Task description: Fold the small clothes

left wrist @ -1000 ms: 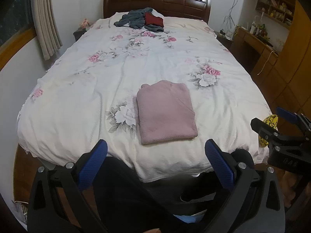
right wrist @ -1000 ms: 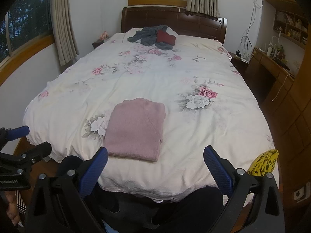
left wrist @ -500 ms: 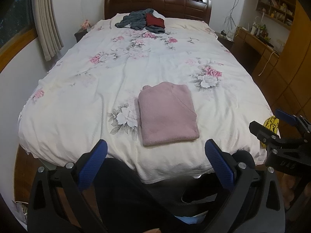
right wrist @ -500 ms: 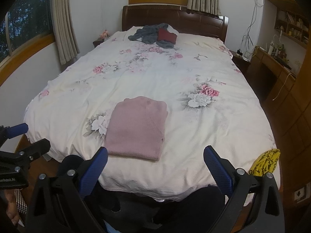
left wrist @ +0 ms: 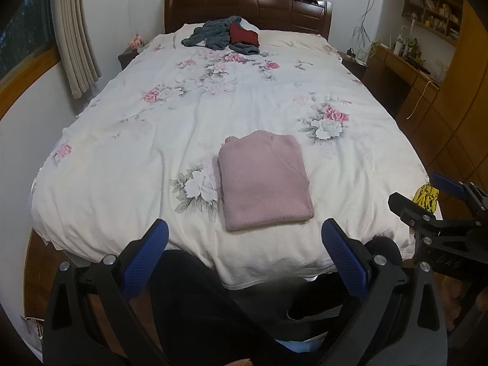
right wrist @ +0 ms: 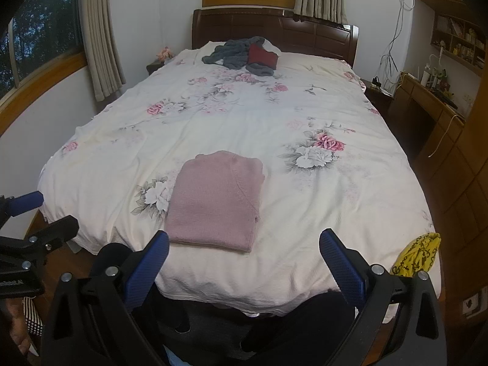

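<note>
**Left wrist view: one garment folded, pile waiting at the headboard**

Item 1. Pink knit sweater: lying at centre frame, near the foot edge of the bed, on the floral cover. Folded into a neat flat rectangle, edges squared, ribbed knit showing, a small lump of cloth poking out at its upper left corner.

Item 2. Left tongs: hovering low in frame before the bed's foot, spread wide, gripping nothing.

Item 3. Right tongs: likewise released and empty, sitting at bottom centre of the right wrist view, clear of the sweater.

Item 4. Unfolded clothes: grey and dark red pieces heaped at the top of frame, against the headboard.

Step in hand: this fold is looking finished. Next move is probably calling for a long reach to the far heap, bringing one piece down beside the sweater.
</note>
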The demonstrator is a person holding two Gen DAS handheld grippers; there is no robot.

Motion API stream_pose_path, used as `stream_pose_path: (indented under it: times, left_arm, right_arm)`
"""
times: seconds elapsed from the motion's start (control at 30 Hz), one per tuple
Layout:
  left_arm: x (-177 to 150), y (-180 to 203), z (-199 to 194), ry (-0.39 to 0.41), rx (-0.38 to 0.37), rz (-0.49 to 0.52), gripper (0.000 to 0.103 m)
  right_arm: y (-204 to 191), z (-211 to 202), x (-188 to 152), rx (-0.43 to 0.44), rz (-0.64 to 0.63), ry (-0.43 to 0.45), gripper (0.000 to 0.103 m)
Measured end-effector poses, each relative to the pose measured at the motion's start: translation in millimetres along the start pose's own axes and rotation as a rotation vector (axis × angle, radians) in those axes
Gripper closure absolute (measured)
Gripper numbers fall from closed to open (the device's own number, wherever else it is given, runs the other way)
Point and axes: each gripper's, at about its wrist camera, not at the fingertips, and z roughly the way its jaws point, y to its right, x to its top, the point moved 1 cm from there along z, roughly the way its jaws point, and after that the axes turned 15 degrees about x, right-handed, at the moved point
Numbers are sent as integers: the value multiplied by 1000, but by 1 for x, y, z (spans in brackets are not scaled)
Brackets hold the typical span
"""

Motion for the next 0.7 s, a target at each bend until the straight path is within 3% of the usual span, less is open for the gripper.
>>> stream_pose_path:
  times: [0.7]
  left_arm:
    - [3,1,3,-7,1,24,3]
  right_arm:
    - [3,2,-3,14,16,8,4]
